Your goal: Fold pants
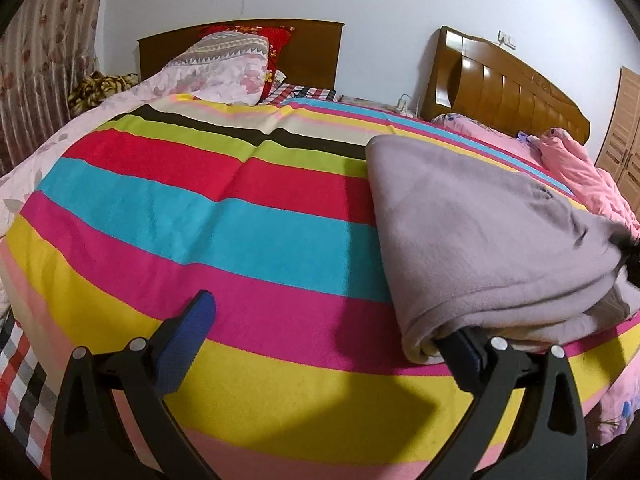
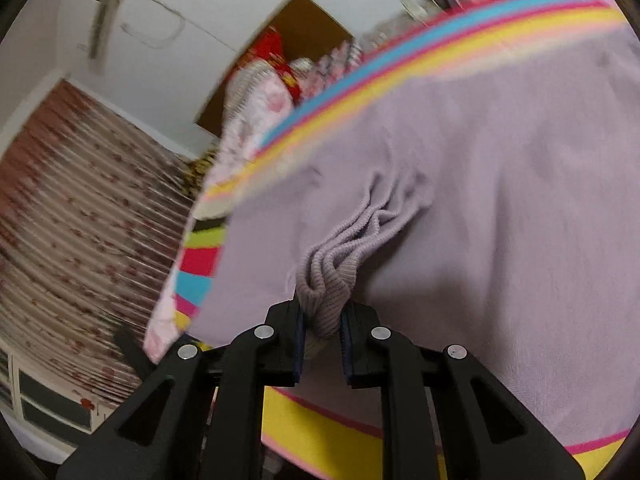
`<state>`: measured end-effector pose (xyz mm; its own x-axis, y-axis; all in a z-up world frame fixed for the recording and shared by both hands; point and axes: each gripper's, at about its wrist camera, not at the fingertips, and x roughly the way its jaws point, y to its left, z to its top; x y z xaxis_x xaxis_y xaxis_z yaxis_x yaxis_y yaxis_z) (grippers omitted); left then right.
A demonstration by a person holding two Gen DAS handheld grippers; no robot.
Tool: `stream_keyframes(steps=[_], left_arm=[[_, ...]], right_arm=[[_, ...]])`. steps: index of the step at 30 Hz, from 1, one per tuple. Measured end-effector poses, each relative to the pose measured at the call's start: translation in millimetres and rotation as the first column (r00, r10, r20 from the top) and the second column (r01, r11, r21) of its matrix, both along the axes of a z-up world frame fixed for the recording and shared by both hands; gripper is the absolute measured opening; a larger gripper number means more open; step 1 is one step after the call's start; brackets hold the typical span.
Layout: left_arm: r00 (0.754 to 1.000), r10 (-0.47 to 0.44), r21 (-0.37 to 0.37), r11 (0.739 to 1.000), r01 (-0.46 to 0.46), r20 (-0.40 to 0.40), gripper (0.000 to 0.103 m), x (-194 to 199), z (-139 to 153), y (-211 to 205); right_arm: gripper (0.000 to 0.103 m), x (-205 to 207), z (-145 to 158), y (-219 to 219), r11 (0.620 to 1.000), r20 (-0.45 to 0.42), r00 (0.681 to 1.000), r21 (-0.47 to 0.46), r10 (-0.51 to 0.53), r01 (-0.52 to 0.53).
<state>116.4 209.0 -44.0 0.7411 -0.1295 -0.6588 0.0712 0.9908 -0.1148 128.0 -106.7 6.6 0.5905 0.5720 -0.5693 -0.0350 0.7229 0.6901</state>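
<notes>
Pants [image 1: 480, 232]: soft, light fleece, limp; lie part-folded on striped bed [image 1: 200, 208]. Right gripper [image 2: 323, 340] jaws narrow, pinching bunched ribbed cuff [image 2: 332, 276], the firmest hold pt. Left gripper [image 1: 332, 344] jaws wide, one under fold edge.

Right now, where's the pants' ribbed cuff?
Right wrist view, bottom centre: the bunched cuff is pinched in the right gripper, with the rest of the pants spread beyond it over the striped sheet.

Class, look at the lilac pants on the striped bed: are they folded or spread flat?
Folded: the pants lie doubled in layers on the striped blanket, ribbed waistband bunched in the right gripper.
</notes>
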Motion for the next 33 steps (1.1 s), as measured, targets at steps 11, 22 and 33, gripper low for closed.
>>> stream_keyframes(steps=[11,22,33], left_arm=[[1.000,-0.002,0.024,1.000,0.002,-0.014,0.102,1,0,-2],[0.996,0.079,0.134,0.987,-0.083,0.041,0.101,-48,38,8],[0.961,-0.275,0.021,0.961,0.275,0.015,0.101,92,85,-136]], right_arm=[[0.015,4,-39,1,0.998,-0.115,0.992,-0.038,0.043,-0.048],[0.061,-16,20,-15,0.912,0.080,0.997,-0.410,0.020,0.015],[0.061,65,23,62,0.816,0.084,0.963,-0.553,0.258,-0.170]])
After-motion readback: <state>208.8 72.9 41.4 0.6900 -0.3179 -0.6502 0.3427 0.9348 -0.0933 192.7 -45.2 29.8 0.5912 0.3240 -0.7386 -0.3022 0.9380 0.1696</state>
